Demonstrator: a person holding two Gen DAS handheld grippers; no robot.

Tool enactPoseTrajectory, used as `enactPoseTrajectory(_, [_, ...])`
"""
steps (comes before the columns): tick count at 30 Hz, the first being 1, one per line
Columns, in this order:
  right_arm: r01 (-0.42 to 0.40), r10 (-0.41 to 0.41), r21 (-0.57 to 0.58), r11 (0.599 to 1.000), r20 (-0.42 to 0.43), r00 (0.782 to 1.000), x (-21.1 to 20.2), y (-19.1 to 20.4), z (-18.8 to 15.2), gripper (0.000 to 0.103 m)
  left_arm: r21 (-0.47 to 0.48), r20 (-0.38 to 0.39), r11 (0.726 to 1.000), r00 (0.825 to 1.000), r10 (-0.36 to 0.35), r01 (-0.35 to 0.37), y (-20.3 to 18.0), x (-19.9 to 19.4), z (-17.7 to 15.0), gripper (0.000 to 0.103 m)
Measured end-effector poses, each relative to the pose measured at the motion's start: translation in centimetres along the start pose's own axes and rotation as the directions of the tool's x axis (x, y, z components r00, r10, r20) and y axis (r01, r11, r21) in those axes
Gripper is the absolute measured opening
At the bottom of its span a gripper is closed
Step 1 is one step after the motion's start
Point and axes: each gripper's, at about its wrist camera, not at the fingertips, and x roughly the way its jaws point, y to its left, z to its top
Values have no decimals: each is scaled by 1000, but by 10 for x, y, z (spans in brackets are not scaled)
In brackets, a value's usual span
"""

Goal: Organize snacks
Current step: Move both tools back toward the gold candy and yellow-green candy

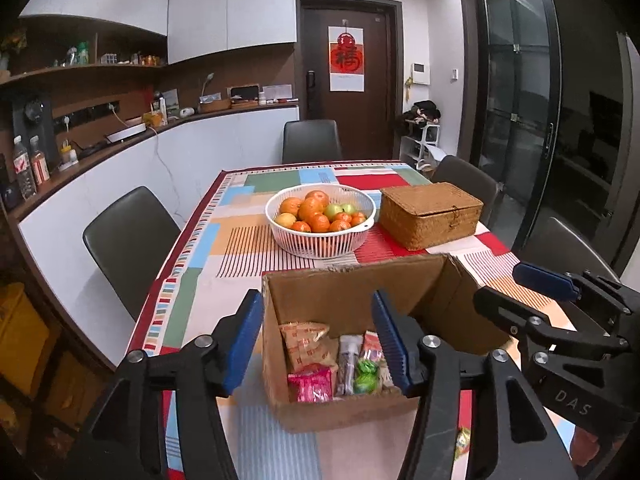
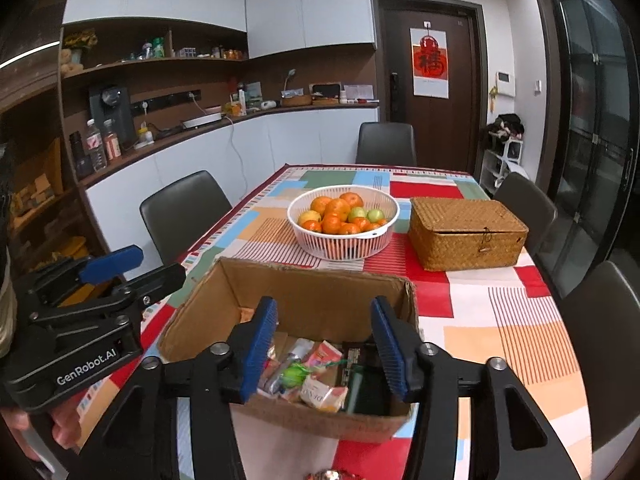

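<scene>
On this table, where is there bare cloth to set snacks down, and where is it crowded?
Free: the cloth left of the box, out to the table's left edge, and the strip right of it, below the wicker basket. The far end behind the fruit bowl is bare too. Crowded: bowl and basket sit close together just behind the box; both tongs, left and right, hover open at its near side.
</scene>
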Motion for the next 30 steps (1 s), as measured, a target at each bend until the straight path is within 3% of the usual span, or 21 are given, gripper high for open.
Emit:
enactPoseTrajectory(19, [48,-46,-91,995,31,998,-75,10,-60,53,63,11,997,999,-46,45,-34,-68,-55,61])
enactPoseTrajectory(30, [53,-55,-83,995,-21,998,-86,-5,-98,53,109,-79,984,988,-130,138,-58,-54,-95,63])
